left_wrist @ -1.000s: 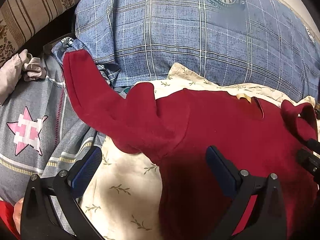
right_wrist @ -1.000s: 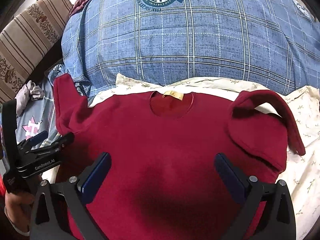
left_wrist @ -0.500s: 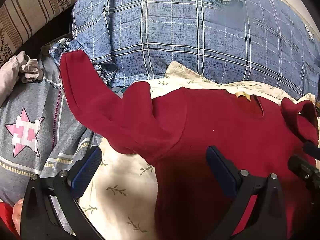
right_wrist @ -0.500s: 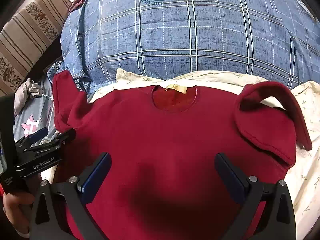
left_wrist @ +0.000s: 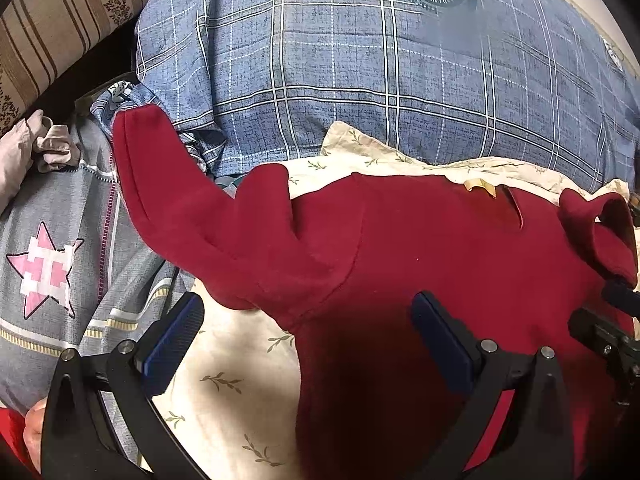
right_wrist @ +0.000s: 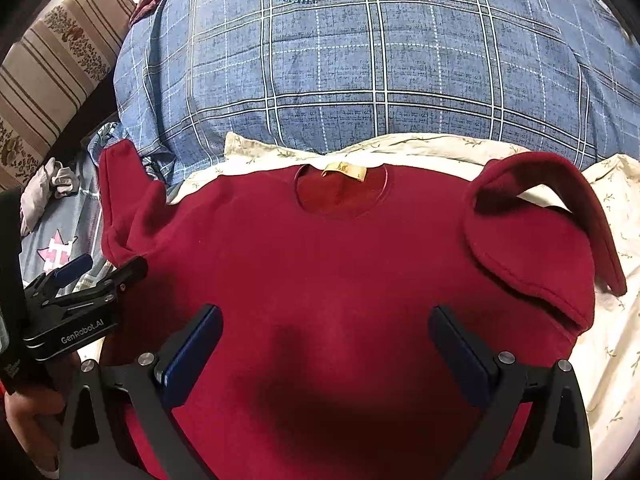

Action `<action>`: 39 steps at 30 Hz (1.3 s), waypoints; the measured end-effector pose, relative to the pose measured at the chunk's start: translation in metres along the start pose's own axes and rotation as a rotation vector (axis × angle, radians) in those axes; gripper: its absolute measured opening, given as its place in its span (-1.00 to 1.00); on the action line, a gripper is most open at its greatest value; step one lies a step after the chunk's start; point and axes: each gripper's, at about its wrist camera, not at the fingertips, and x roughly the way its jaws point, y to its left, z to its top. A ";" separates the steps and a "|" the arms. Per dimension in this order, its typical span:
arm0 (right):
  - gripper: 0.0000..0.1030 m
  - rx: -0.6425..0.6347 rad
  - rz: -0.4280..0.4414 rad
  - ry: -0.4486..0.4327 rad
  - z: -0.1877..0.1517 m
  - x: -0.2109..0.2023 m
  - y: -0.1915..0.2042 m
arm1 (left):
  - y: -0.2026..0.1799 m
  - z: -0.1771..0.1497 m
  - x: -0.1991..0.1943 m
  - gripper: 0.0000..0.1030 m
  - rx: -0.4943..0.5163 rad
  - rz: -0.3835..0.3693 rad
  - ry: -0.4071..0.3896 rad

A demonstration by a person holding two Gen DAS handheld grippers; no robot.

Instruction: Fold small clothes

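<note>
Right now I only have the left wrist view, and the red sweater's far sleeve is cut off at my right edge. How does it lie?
Observer: That sleeve is folded back over the red sweater, arching up rather than lying flat.
Operator: Is the right gripper holding anything?
Observer: No. The right gripper is open over the sweater's chest, gripping nothing.
Operator: And the collar?
Observer: The whole round neckline shows, facing up, with the tan label at its back edge.
</note>
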 end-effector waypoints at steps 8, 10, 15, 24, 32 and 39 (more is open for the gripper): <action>0.99 0.007 0.005 0.009 0.000 0.007 0.001 | -0.004 0.000 0.003 1.00 0.008 0.000 0.005; 0.99 0.007 0.006 0.011 0.000 0.008 0.002 | -0.004 -0.001 0.003 1.00 0.011 0.000 0.005; 0.99 0.009 0.009 0.016 0.000 0.012 0.003 | -0.006 -0.001 0.006 1.00 0.015 0.004 0.009; 0.99 -0.005 0.018 0.017 0.002 0.017 0.012 | -0.004 0.000 0.006 1.00 0.009 0.001 0.010; 0.99 -0.010 0.030 0.028 0.003 0.023 0.019 | 0.002 0.003 0.006 1.00 -0.012 -0.002 0.005; 0.99 -0.030 0.038 0.033 0.004 0.024 0.027 | 0.002 0.003 0.007 1.00 -0.010 -0.003 0.010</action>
